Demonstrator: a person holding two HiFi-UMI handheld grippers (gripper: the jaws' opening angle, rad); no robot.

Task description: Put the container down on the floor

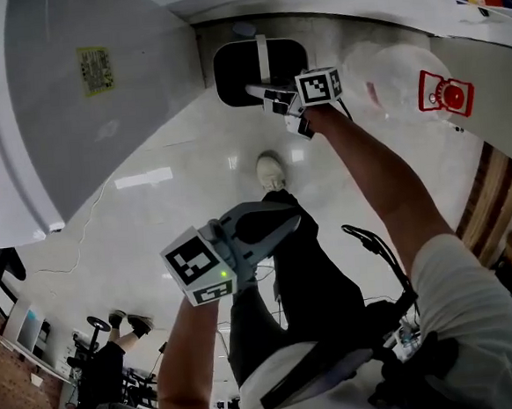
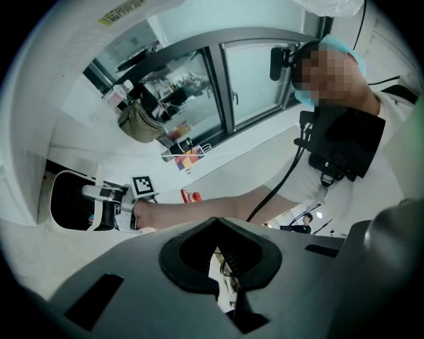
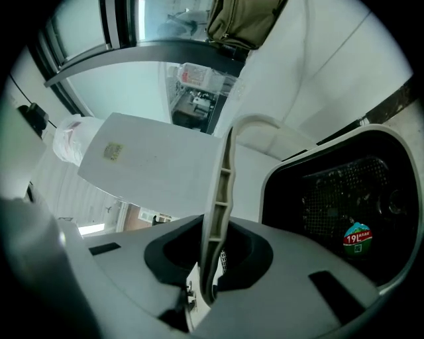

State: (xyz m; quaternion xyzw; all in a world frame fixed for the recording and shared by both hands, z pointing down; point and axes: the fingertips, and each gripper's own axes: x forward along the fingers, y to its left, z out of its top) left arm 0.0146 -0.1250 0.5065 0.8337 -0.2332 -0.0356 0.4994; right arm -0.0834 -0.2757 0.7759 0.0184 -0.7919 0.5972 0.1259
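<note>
The container [image 1: 237,73] is a black bin with a white rim and a white bail handle [image 1: 263,53]. It hangs over the pale glossy floor near the far wall. My right gripper [image 1: 265,91] is shut on the handle, and in the right gripper view the handle strip [image 3: 222,198] runs up between the jaws beside the container's dark inside [image 3: 338,205]. My left gripper [image 1: 288,219] is lower and nearer, above my leg, with its jaws together and nothing in them. From the left gripper view [image 2: 218,265] the container [image 2: 66,202] and the right gripper [image 2: 99,195] show at far left.
A large white panel [image 1: 71,99] fills the upper left beside the container. A clear plastic bag [image 1: 387,74] and a red sign [image 1: 446,94] sit on the wall at right. My shoe [image 1: 271,171] stands on the floor below the container.
</note>
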